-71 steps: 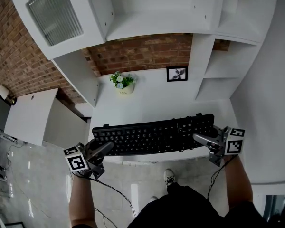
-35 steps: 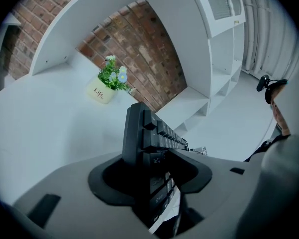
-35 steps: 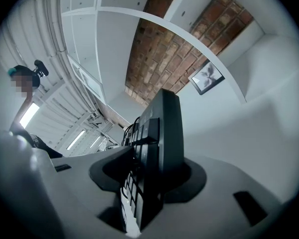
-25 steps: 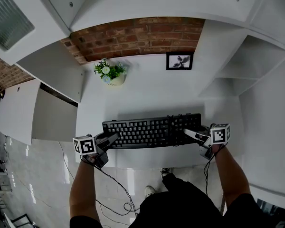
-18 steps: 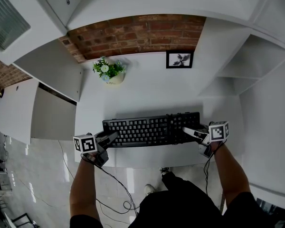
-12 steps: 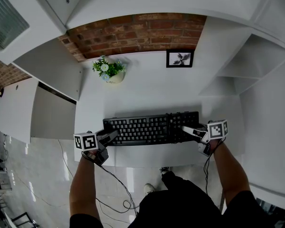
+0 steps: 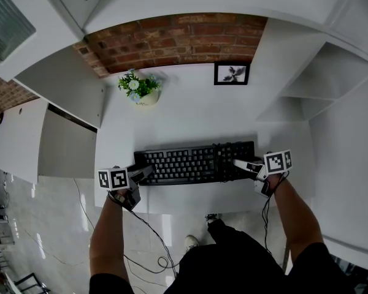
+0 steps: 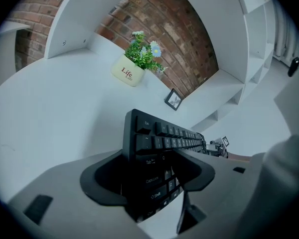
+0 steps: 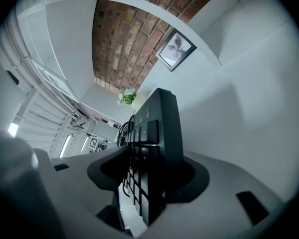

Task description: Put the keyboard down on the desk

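In front of the white flower pot [image 7: 139,90], the long black plastic keyboard [image 7: 195,163] is lying on the white desk [image 7: 190,118]. The left gripper [image 7: 141,173] and right gripper [image 7: 240,164] are straddling its ends, jaws just opening off it. Probably light and stiff: hold both ends.

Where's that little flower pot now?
In the head view, the small cream flower pot stands at the white desk's back left by the brick wall, left of the black picture frame.
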Available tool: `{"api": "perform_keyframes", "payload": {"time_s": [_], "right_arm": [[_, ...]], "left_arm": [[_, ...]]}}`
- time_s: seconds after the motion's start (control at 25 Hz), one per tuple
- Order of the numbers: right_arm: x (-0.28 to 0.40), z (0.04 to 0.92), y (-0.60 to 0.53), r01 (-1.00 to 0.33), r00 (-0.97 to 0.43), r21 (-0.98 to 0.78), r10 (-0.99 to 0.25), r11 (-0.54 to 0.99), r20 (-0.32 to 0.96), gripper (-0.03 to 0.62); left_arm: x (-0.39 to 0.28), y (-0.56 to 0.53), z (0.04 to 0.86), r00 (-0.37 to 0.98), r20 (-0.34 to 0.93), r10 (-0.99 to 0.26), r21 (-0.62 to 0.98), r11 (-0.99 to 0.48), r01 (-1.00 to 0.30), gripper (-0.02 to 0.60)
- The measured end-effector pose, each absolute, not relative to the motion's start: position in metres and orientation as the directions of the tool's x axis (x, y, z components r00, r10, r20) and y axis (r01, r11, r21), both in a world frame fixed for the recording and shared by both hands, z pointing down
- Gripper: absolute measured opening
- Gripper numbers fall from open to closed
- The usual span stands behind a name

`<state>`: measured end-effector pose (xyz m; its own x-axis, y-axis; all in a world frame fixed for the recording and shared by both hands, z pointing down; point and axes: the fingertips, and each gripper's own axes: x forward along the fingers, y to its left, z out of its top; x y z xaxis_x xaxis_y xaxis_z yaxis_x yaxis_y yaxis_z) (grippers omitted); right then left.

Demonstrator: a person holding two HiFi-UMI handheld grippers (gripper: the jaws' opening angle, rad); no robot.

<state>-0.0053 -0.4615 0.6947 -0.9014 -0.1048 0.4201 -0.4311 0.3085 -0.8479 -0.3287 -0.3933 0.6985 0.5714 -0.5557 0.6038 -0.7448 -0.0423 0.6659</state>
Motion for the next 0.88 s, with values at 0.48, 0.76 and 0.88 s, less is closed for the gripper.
{"api": "perform_keyframes", "payload": {"time_s": [0.48,0.76,0.88], "right_arm": [[0.004,0.707,-0.469,-0.552,-0.830,-0.759,-0.143,0.346,0.539,0.264],[0.009,0.710,-0.472,-0.617,-0.782,-0.701,-0.181,0.358,0.596,0.281],[0.011,0.710,-0.472,-0.635,-0.769,-0.687,-0.195,0.353,0.609,0.285]], "left_arm": [[-0.328,-0.395,0.706,0.523,0.651,-0.551,0.615,-0.023,-0.788,0.299],[-0.327,-0.396,0.707,0.474,0.678,-0.562,0.571,-0.004,-0.821,0.305],[-0.329,-0.395,0.708,0.422,0.708,-0.567,0.519,0.012,-0.855,0.312]]}}
